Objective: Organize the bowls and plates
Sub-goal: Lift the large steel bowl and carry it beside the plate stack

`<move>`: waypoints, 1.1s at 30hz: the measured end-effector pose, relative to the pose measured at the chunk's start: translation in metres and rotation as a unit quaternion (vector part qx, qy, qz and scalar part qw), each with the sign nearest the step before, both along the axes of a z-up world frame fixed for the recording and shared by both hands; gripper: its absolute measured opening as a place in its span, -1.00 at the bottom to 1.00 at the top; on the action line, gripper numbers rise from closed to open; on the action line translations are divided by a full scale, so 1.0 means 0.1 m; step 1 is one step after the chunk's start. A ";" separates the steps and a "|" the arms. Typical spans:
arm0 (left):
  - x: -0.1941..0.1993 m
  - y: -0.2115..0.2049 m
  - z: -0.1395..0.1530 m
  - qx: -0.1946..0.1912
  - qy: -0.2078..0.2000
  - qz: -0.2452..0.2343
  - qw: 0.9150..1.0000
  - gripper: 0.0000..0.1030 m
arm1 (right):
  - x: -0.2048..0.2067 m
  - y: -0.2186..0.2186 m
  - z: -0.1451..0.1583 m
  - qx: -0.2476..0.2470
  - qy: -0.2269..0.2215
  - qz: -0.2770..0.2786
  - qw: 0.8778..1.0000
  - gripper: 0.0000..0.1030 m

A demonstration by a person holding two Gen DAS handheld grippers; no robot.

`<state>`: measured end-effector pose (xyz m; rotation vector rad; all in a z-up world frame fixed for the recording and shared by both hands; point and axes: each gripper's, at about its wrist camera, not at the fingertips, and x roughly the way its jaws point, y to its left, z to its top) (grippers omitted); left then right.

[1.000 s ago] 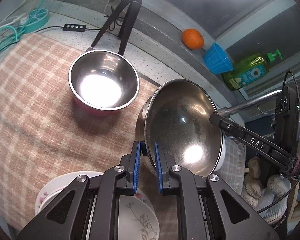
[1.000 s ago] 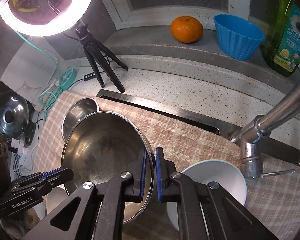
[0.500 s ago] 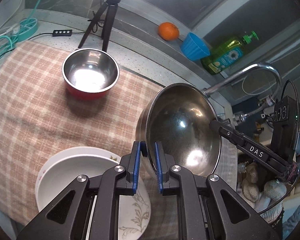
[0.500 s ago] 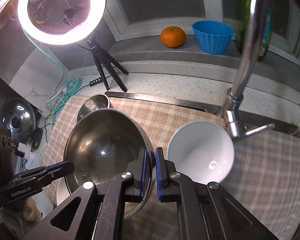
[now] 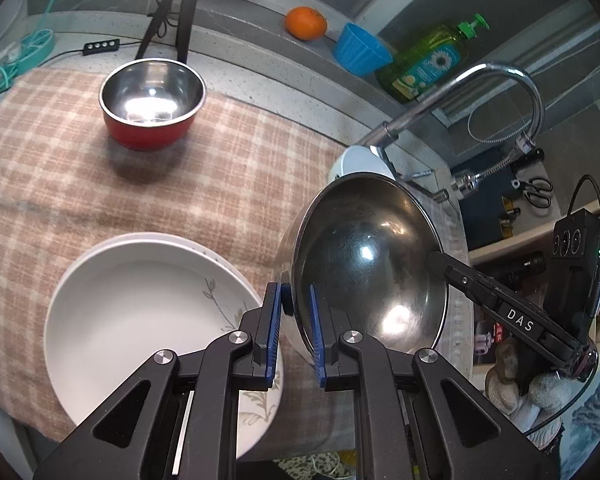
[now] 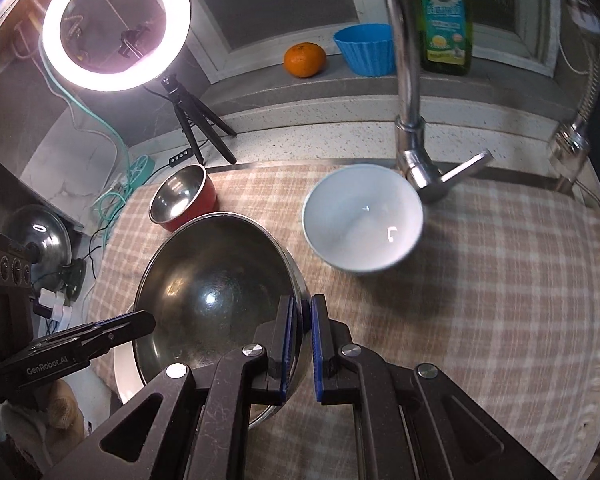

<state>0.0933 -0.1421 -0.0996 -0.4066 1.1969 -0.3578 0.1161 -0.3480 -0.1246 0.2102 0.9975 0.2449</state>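
A large steel bowl hangs above the checked cloth, held by both grippers on opposite rims; it also shows in the right wrist view. My left gripper is shut on its near rim. My right gripper is shut on its right rim. A white plate stack with a leaf print lies below and left of the bowl. A small red steel bowl stands at the far left of the cloth. A white bowl stands by the tap base.
A chrome tap rises behind the white bowl. An orange, a blue cup and a green soap bottle stand on the back ledge. A ring light on a tripod stands at the back left. The checked cloth covers the counter.
Both grippers have lifted the large steel bowl up and back toward me. More of the plates, the tap and the white bowl has come into view.
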 end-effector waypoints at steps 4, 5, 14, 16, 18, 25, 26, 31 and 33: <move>-0.04 -0.11 -0.06 0.007 0.005 -0.016 1.000 -0.76 | -0.16 -0.09 -0.08 0.004 0.002 -0.017 1.000 -0.85; -0.05 -0.13 -0.09 0.008 0.007 -0.019 1.000 -0.76 | -0.20 -0.11 -0.10 0.004 0.003 -0.021 1.000 -0.85; -0.09 -0.30 -0.29 0.024 0.025 -0.045 0.998 -0.76 | -0.42 -0.28 -0.36 0.012 0.023 -0.052 0.998 -0.85; -0.09 -0.33 -0.31 0.027 0.026 -0.049 0.998 -0.76 | -0.45 -0.31 -0.42 0.015 0.029 -0.058 0.998 -0.85; -0.09 -0.35 -0.32 0.031 0.026 -0.051 0.998 -0.76 | -0.47 -0.33 -0.47 0.015 0.033 -0.063 0.997 -0.85; -0.08 -0.39 -0.38 0.038 0.031 -0.056 0.997 -0.76 | -0.51 -0.36 -0.59 0.017 0.041 -0.071 0.996 -0.85; -0.08 -0.39 -0.39 0.040 0.032 -0.057 0.997 -0.76 | -0.52 -0.35 -0.60 0.017 0.041 -0.072 0.996 -0.85; -0.06 -0.40 -0.43 0.043 0.035 -0.058 0.997 -0.76 | -0.52 -0.36 -0.64 0.018 0.046 -0.074 0.996 -0.85; -0.04 -0.42 -0.44 0.046 0.034 -0.060 0.997 -0.76 | -0.52 -0.36 -0.65 0.018 0.047 -0.075 0.996 -0.85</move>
